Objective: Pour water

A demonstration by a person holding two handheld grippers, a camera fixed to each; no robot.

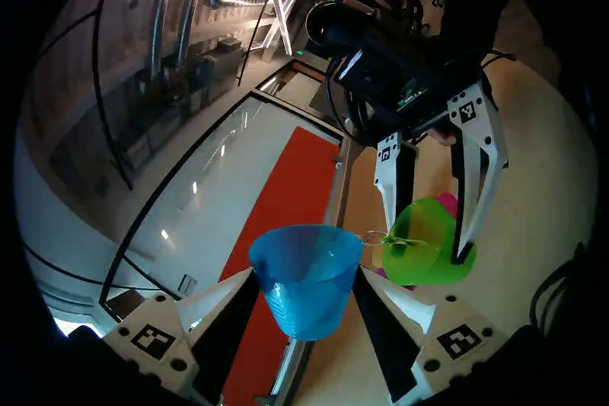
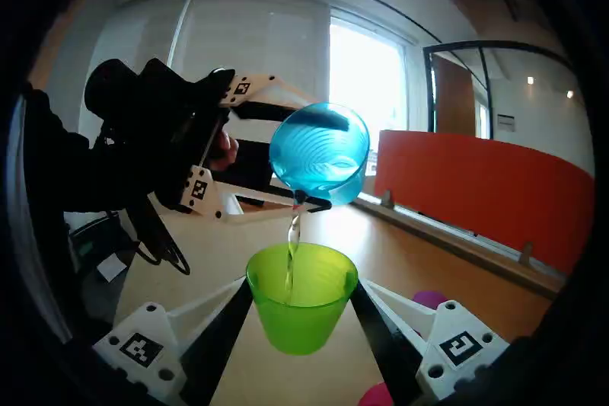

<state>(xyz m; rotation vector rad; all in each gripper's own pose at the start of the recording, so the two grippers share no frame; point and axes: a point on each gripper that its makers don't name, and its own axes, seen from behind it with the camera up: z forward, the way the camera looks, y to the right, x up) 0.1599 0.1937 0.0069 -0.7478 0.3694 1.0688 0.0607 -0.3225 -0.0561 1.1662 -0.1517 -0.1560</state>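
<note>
My left gripper [image 1: 304, 276] is shut on a translucent blue cup [image 1: 306, 288], which is tipped over. In the right gripper view the same blue cup [image 2: 320, 151] hangs tilted, mouth down, above a green cup [image 2: 302, 307]. A thin stream of water [image 2: 291, 250] runs from its lip into the green cup. My right gripper [image 2: 302, 284] is shut on the green cup and holds it upright. From the left gripper view the green cup [image 1: 422, 246] sits between the right gripper's white fingers [image 1: 483, 170], just beyond the blue cup's rim.
A wooden table [image 2: 396, 254] lies below both cups. An orange partition [image 2: 487, 185] runs along its far edge. A purple cup [image 2: 430, 299] and a pink one [image 2: 377, 394] rest on the table by my right gripper. Black cables [image 2: 164, 246] trail at the left.
</note>
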